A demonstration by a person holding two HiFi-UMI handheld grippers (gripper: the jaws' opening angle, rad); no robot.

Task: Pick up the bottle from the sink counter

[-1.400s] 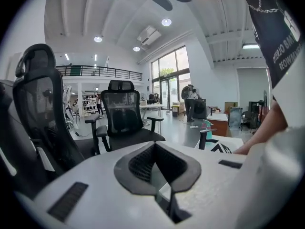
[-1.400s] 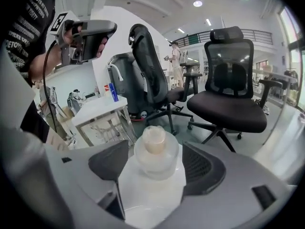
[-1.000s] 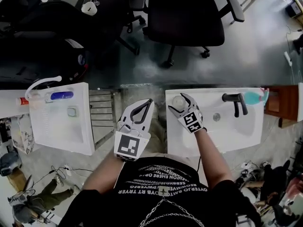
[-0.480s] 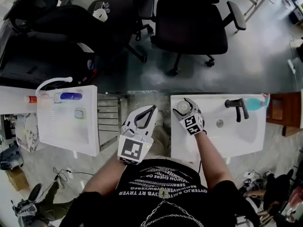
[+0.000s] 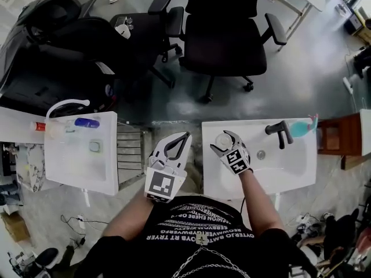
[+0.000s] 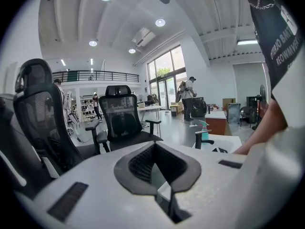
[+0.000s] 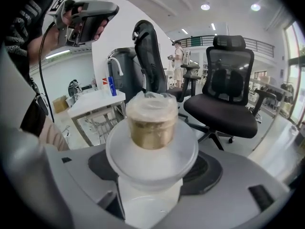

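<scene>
A white bottle (image 5: 221,138) with a gold cap under clear wrap stands at the far left corner of the white sink counter (image 5: 290,168). My right gripper (image 5: 223,142) is shut on the bottle, one finger on each side. In the right gripper view the bottle (image 7: 151,132) fills the space between the jaws of the right gripper (image 7: 152,171); I cannot tell whether it rests on the counter. My left gripper (image 5: 185,136) hangs left of the sink over the floor, shut and holding nothing. Its fingers (image 6: 153,147) meet at the tip.
A black faucet (image 5: 279,131) and a teal spray bottle (image 5: 301,127) sit at the sink's far right. A second white sink (image 5: 81,158) with small bottles stands at left, a metal rack (image 5: 130,149) between them. Black office chairs (image 5: 223,36) stand beyond.
The head view has shifted a little. My right gripper stays closed on the bottle at the same corner of the sink. The left gripper holds its place.
</scene>
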